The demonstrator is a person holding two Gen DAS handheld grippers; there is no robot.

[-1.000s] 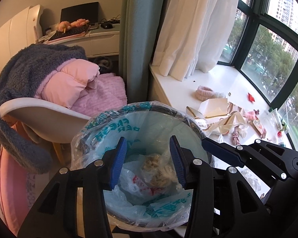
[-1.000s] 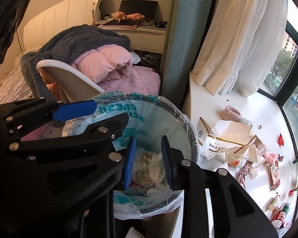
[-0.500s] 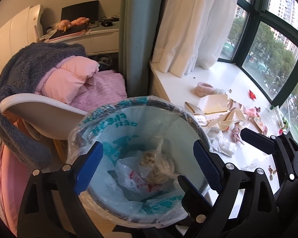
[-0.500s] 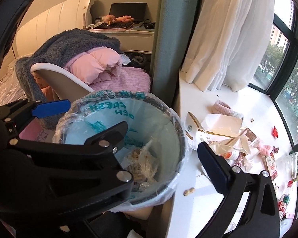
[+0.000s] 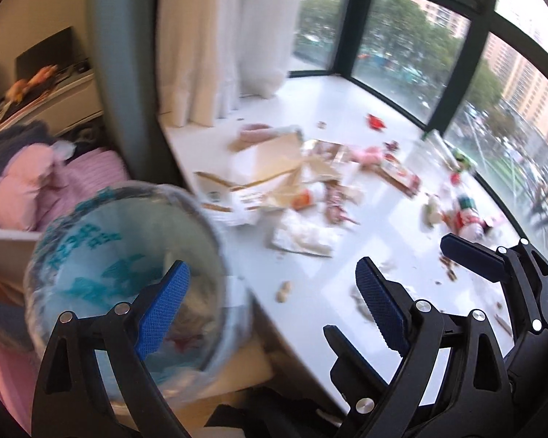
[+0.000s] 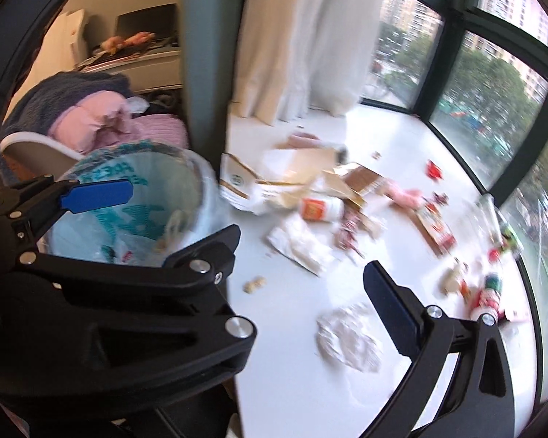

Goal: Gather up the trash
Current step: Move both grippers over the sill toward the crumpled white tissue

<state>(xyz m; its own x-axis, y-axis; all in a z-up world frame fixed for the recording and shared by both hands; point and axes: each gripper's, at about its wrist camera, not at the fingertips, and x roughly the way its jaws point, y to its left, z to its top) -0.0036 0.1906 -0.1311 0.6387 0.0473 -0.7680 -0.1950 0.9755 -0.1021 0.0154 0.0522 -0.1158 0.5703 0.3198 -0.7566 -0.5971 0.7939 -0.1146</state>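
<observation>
Both jaws are wide open and hold nothing. The left gripper (image 5: 274,295) hangs over the edge of the bin (image 5: 102,226). The right gripper (image 6: 307,259) is over the white sill (image 6: 383,146), where trash lies: a torn box (image 6: 270,179), and maybe a tissue (image 6: 350,339), too blurry to tell.

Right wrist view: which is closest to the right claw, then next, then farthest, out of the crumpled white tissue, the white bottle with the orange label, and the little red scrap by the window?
1. Crumpled white tissue, right beside the right claw.
2. White bottle with the orange label, mid-sill by the torn cardboard.
3. Little red scrap, far back near the window frame.
</observation>
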